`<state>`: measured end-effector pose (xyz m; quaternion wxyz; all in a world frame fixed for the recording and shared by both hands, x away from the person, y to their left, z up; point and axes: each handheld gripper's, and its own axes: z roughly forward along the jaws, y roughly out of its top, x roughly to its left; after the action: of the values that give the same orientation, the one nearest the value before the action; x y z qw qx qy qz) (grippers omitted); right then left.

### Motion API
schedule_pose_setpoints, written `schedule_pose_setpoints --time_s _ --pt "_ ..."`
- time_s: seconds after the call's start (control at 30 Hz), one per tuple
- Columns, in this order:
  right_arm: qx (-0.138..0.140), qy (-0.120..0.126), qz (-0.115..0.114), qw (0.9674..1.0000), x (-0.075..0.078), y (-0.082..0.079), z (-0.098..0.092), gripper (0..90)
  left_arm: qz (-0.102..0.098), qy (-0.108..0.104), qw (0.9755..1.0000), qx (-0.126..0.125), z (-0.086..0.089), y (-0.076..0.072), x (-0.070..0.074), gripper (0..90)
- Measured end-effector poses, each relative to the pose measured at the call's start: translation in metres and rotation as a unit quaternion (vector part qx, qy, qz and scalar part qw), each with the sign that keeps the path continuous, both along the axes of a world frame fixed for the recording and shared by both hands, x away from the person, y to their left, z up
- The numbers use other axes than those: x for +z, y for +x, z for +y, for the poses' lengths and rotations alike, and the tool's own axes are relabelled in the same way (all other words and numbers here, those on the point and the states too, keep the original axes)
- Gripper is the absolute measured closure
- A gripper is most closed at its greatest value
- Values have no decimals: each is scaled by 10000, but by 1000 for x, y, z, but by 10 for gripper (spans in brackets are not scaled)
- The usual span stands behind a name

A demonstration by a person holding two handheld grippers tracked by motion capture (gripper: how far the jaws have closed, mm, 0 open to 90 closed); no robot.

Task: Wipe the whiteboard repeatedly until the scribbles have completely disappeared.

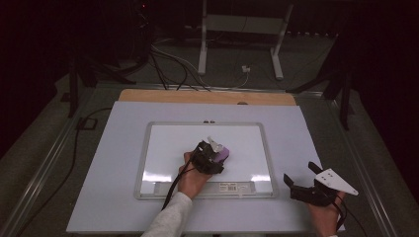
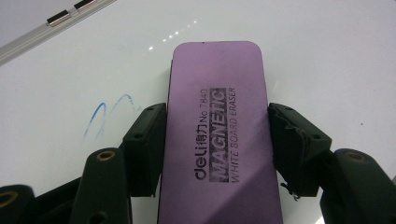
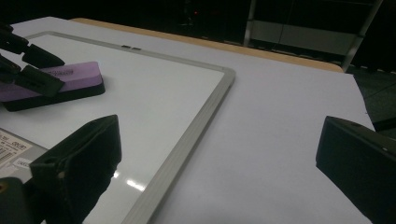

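A broad, matte pale sheet covers the table [image 1: 123, 197], with a strip of bare wood showing along its far edge. On the sheet lies a flat whiteboard [image 1: 163, 148], glossy enough to catch the lights, rimmed by a thin grey metal frame with rounded corners and a shallow tray on the near side; it probably lies flat so it can be wiped from above.

The eraser [image 2: 219, 135] sits near the middle of the board, its dark felt base down on the surface. It is a long rounded block with a soft purple top printed in black. The left gripper [image 2: 217, 149] is clamped across its narrow sides, the hard black jaws pressing on both long edges, a hold that suits pushing it flat. Just to one side of it is a faint blue pen mark [image 2: 105, 116], likely the thing to rub out.

The right gripper [image 1: 302, 178] rests on the sheet beside the board's near right corner, jaws wide apart and holding nothing, seemingly parked out of the way.
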<state>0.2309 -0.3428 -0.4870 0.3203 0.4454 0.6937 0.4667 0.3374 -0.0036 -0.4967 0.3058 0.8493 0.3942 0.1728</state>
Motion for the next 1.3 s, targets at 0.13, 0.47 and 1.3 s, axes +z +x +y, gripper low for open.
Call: schedule_pose_setpoints --time_s 0.13,0.47,1.3 --pt "-11 16 -10 10000 0 -1 -1 7 5 93 9990 446 14 12 0 416" --pt "10 -12 1 10000 0 0 0 7 16 31 9994 333 8 8 0 416" --pt "30 -10 4 10000 0 0 2 6 38 -18 9992 -399 -8 4 0 415"
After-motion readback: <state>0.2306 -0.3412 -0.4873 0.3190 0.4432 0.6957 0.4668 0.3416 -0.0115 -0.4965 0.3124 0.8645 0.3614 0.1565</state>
